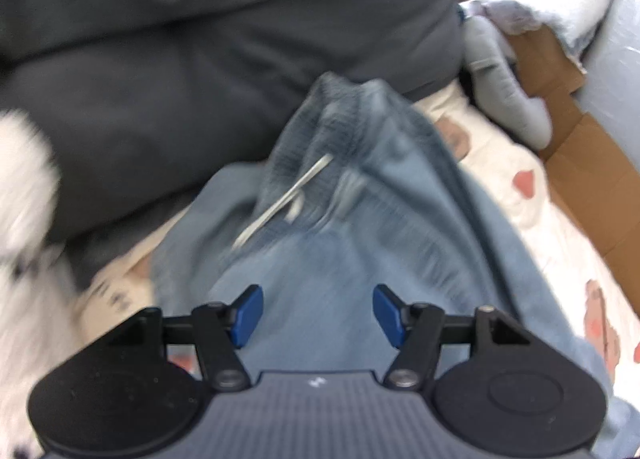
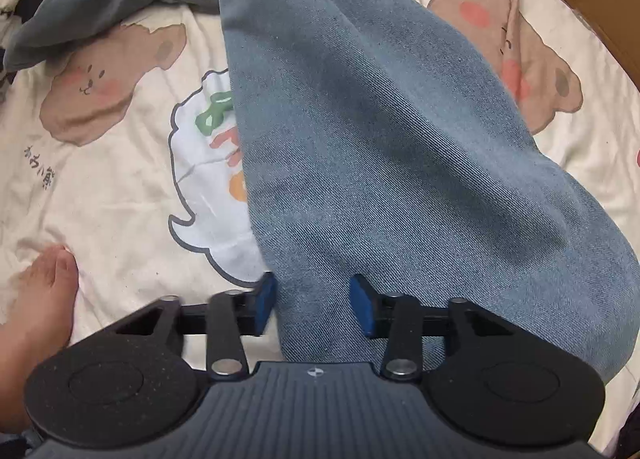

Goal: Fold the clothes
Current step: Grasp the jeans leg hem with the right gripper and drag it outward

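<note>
A pair of light blue jeans (image 1: 352,211) lies on a cream bedsheet with bear prints (image 2: 104,163). In the left wrist view the waist end is bunched up, with a white strip (image 1: 288,195) showing on it. My left gripper (image 1: 318,315) is open just above the denim, holding nothing. In the right wrist view a long jeans leg (image 2: 380,147) runs from the top to the gripper. My right gripper (image 2: 313,307) is open with the leg's left edge between its blue pads (image 2: 265,305); the pads stand apart from the cloth.
A dark grey cushion or duvet (image 1: 200,59) fills the far side in the left view. A white fluffy thing (image 1: 24,195) is at left. Brown cardboard (image 1: 576,147) and a grey garment (image 1: 504,87) lie at right. A bare foot (image 2: 36,299) rests on the sheet at left.
</note>
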Motion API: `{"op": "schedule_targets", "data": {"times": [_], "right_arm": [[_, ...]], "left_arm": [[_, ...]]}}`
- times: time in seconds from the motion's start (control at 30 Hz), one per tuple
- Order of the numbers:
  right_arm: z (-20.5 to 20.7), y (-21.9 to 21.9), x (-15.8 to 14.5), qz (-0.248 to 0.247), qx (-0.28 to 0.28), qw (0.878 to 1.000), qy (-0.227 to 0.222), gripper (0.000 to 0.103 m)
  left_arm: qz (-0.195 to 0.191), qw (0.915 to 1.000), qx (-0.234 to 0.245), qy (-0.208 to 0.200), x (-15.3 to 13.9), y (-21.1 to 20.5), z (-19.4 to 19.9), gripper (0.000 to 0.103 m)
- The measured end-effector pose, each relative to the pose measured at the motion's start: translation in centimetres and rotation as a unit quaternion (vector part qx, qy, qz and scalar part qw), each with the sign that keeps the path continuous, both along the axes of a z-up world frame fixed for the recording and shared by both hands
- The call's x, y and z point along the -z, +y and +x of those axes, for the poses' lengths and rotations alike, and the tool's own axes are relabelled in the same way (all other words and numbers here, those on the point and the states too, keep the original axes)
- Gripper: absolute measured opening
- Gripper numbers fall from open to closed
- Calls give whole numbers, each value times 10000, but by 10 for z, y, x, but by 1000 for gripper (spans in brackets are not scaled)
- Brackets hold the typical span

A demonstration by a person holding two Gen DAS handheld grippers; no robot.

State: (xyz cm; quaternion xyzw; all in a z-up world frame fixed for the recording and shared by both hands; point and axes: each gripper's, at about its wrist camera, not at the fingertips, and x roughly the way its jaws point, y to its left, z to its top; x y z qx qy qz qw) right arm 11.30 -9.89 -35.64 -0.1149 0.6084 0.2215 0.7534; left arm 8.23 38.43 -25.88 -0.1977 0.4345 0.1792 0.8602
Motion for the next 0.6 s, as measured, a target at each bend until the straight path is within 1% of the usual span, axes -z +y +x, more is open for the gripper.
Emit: {"op": "schedule_targets", "data": {"times": [0.03,0.1,0.13,0.23,0.33,0.5,0.6], "right_arm": [[1,-1,-1,3,15,10000,9,16],[4,-4,-7,-5,35,10000,-12,6],[5,-7,-11,35,84,10000,-16,5],[12,-18,-28,125,232,9996,-49,4],[22,-32,-51,101,338,9991,-230,4],[51,-59,-87,-109,518,9970,-556,4],[69,-76,-102,-282,595,9951,-734,4]], "left_arm": [[-28,10000,-88,27,2,2,-8,64],[-87,9996,-255,77,6,5,-24,66],[-118,9993,-329,99,8,6,-31,68],[-310,9985,-428,115,18,6,-46,71],[-534,9977,-389,126,28,6,-57,73],[-811,9959,-407,31,38,2,-70,73],[-856,9956,-386,16,41,-3,-72,73]]}}
